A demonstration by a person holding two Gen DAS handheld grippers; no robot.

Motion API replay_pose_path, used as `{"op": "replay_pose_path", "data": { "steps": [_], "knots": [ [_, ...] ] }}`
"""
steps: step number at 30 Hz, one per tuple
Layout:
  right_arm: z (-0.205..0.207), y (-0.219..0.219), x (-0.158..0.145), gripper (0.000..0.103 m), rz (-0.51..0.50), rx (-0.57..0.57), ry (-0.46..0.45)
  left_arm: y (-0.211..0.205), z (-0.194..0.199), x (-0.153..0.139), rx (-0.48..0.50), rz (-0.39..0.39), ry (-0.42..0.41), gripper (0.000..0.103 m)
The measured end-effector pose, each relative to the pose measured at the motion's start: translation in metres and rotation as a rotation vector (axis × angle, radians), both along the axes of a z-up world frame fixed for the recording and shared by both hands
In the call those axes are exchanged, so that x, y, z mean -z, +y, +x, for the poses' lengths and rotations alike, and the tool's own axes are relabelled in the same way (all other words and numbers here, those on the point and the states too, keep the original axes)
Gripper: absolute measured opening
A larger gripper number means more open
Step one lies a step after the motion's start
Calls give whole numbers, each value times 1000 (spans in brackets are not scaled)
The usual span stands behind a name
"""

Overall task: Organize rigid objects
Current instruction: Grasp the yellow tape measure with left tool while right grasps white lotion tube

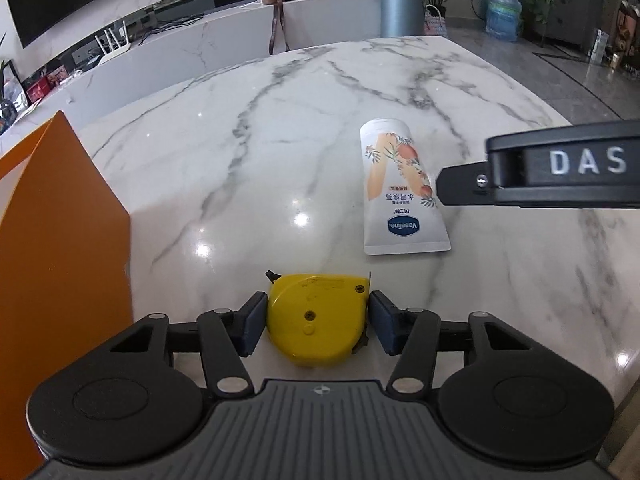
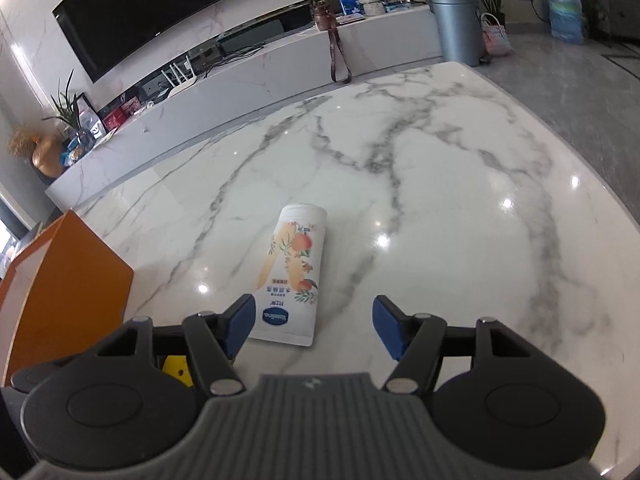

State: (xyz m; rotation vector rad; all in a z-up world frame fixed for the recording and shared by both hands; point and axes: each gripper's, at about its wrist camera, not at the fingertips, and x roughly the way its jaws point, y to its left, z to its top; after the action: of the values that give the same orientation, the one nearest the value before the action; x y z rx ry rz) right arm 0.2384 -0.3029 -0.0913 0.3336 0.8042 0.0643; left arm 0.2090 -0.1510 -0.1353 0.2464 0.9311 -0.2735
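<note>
On marble table: left jaws pinch tape measure; right jaws open, empty.

One tape measure; one tube; one box

Black left gripper, blue pads, silver pivot screws.

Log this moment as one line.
left gripper: shut on tape measure | right gripper: open, over lotion tube | orange box: left
</note>
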Motion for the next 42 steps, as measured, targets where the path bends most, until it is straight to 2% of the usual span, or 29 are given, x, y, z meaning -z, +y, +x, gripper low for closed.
{"op": "replay_pose_path", "data": {
  "steps": [8,12,15,24,27,30,32,35,36,37,42],
  "knots": [
    [24,20,2,74,-83,-21,-57,8,14,1,-168,3,-23,63],
    [39,31,7,82,-134,-37,-90,9,25,1,-230,0,-36,63],
    [47,34,14,83,-154,-43,-77,9,29,2,-238,1,-47,63],
    [66,32,33,83,-97,-22,-10,8,32,3,-237,8,-75,63],
    [66,40,35,85,-143,-57,-20,7,32,3,-239,15,-78,63],
    [66,54,37,86,-237,-115,-22,5,30,3,-237,23,-80,63],
    [65,60,38,84,-292,-140,-25,5,29,2,-229,30,-75,63],
    [64,59,37,71,-333,-146,-20,5,26,1,-231,32,-62,63],
    [63,57,36,65,-334,-147,-21,5,25,0,-230,32,-57,63],
    [62,56,35,53,-333,-151,-21,5,23,0,-229,33,-53,63],
    [56,50,32,50,-325,-162,2,5,13,-2,-227,16,-22,63]
  ]
}}
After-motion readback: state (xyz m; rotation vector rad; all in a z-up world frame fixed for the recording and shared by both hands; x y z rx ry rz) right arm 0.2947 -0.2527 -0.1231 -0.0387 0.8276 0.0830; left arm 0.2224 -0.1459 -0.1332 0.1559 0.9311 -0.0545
